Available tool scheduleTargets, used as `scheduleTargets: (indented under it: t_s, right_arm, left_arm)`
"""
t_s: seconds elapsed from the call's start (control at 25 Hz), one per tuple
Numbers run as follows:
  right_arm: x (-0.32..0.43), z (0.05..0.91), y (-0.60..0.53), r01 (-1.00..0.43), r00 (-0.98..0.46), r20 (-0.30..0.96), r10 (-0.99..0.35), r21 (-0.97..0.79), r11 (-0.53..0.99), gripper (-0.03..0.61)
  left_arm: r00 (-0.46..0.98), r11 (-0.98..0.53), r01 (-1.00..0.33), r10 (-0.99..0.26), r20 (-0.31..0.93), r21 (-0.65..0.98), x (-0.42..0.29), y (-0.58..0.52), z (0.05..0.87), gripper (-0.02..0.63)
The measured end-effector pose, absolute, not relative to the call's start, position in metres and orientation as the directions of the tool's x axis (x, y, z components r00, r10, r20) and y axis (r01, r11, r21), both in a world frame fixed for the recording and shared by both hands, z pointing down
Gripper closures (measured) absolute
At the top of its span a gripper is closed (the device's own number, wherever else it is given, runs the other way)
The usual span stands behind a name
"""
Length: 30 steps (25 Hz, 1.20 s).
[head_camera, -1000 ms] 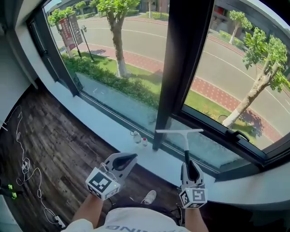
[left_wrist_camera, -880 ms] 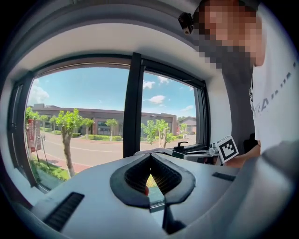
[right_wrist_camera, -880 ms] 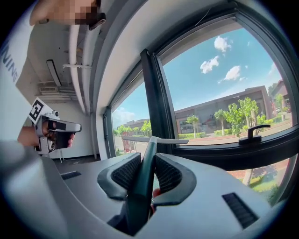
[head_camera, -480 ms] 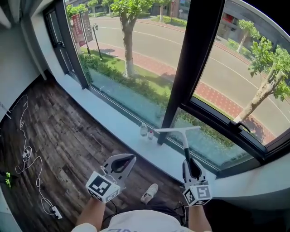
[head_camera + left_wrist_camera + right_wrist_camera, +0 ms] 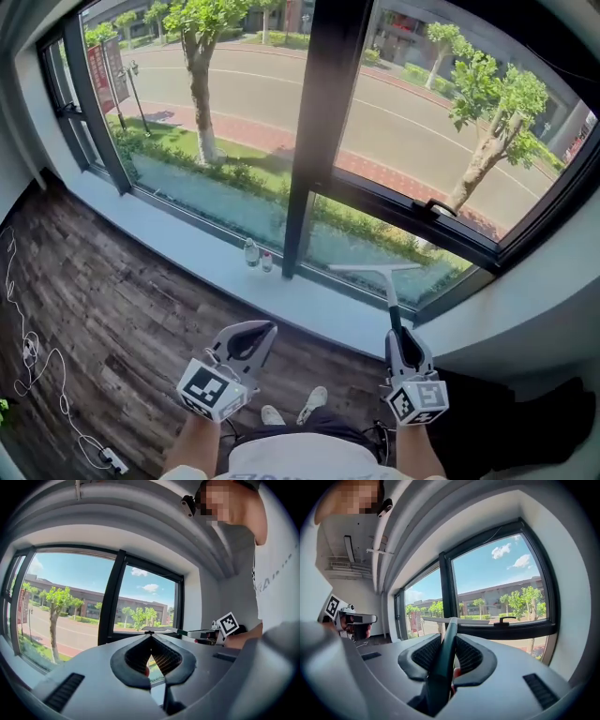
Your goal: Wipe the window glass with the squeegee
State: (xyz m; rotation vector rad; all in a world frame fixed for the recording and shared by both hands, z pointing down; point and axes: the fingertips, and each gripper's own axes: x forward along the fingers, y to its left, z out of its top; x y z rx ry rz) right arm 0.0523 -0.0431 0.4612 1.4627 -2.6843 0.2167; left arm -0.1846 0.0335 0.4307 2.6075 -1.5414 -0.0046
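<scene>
Dark wood-grain floor (image 5: 103, 309) runs up to a white sill (image 5: 197, 246) under a wide window, and the person stands facing it with a gripper in each hand. The right gripper (image 5: 400, 336) is on the near right. Its fingers (image 5: 471, 656) are clenched on the dark handle of the squeegee (image 5: 392, 298), which passes straight up between them. The handle reaches away to a pale crossbar blade that lies level in front of the lower right pane of the window glass (image 5: 412, 122), just above the sill. Whether the blade touches the pane cannot be told.

The left gripper (image 5: 255, 335) is held near the left of the person's body, well apart from the squeegee and pointing toward the window. Its fingers (image 5: 136, 656) are pressed together at the tips with nothing between them.

A black frame post (image 5: 319, 122) splits the window into left and right panes. At its foot, on the sill, stand two small bottles (image 5: 250, 253), close together. A thin pale cable (image 5: 28, 349) loops over the floor at the far left. The tips of the person's shoes (image 5: 310, 404) show between the two grippers.
</scene>
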Motion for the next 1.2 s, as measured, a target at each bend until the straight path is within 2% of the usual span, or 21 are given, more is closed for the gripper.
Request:
scheduleTargets:
  t_s: [0.44, 0.68, 0.88, 1.2]
  right_arm:
    - [0.187, 0.411, -0.025, -0.924, -0.378, 0.034, -0.925, -0.079, 0.375, 0.479]
    - [0.257, 0.409, -0.034, -0.924, -0.341, 0.023, -0.940, -0.190, 0.331, 0.479]
    - [0.274, 0.406, -0.038, -0.922, -0.342, 0.011, -0.940, -0.196, 0.333, 0.479]
    - [0.271, 0.398, -0.042, -0.921, -0.355, 0.015, -0.935, -0.176, 0.347, 0.479]
  left_arm:
    - [0.575, -0.568, -0.815, -0.817, 0.042, 0.112, -0.068, 0.034, 0.401, 0.597]
    - [0.618, -0.610, -0.784, -0.785, 0.043, 0.117, 0.004, 0.027, 0.395, 0.597]
    - [0.620, -0.612, -0.782, -0.784, 0.044, 0.119, 0.022, 0.027, 0.394, 0.597]
    - [0.600, -0.592, -0.794, -0.800, 0.025, 0.137, 0.012, 0.023, 0.390, 0.597]
